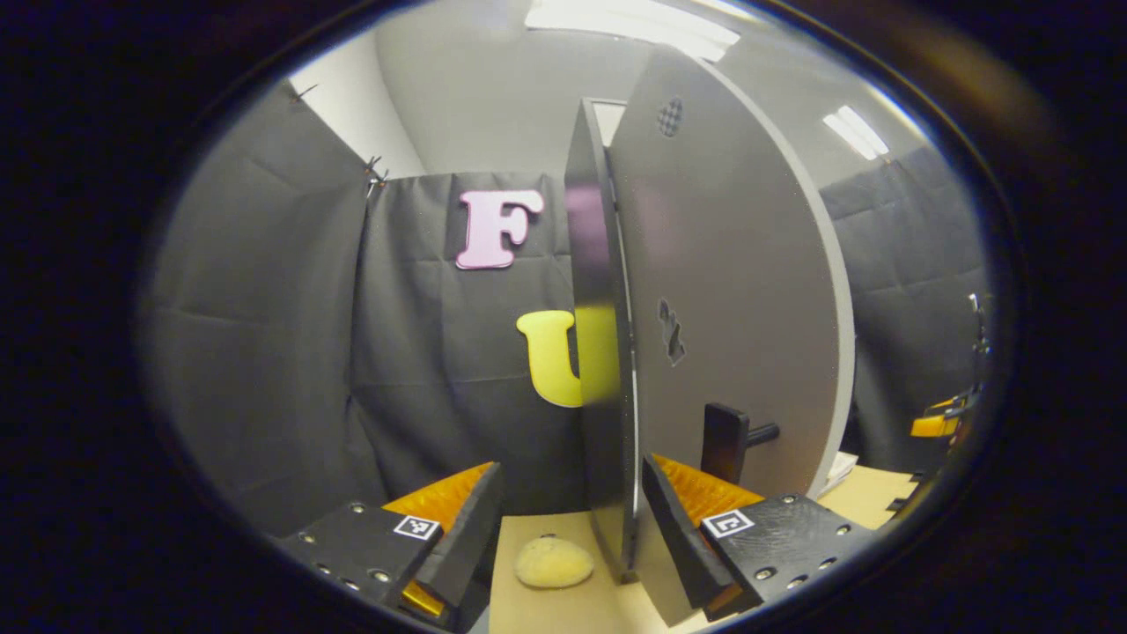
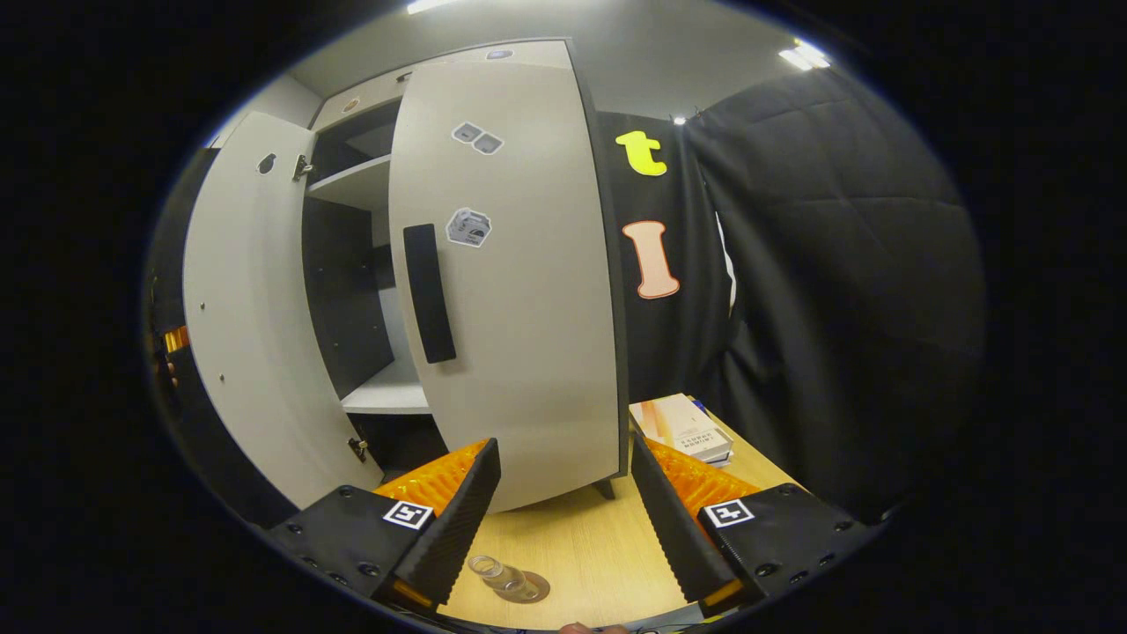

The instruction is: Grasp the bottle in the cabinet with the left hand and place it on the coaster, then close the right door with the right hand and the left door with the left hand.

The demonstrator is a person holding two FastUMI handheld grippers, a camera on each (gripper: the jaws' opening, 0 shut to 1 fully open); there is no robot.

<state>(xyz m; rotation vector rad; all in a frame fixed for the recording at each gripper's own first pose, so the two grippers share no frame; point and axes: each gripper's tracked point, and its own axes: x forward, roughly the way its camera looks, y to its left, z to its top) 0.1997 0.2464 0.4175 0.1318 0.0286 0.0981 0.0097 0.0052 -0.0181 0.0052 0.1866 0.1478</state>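
Two ridged fingers of the right gripper (image 2: 563,519) stand wide apart in the right gripper view, gripping nothing, above the pale wood-grain table (image 2: 599,546). Between them, close in, the clear bottle (image 2: 500,576) stands on the round brown coaster (image 2: 525,587). Farther off rises the cabinet (image 2: 370,291): its flat matte grey right door (image 2: 519,291), with a long dark bar handle (image 2: 429,293) and a few stickers, is nearly closed, while the left door (image 2: 255,326) hangs open, showing a white shelf (image 2: 392,392) and dark inner walls. A stack of books (image 2: 682,427) lies beside the cabinet.

In the left gripper view, the left gripper (image 1: 572,528) is also spread wide and holds nothing; the left door's thin edge (image 1: 603,352) runs up between its fingers. A soft, pale yellow lump (image 1: 553,563) rests on the table just before it.
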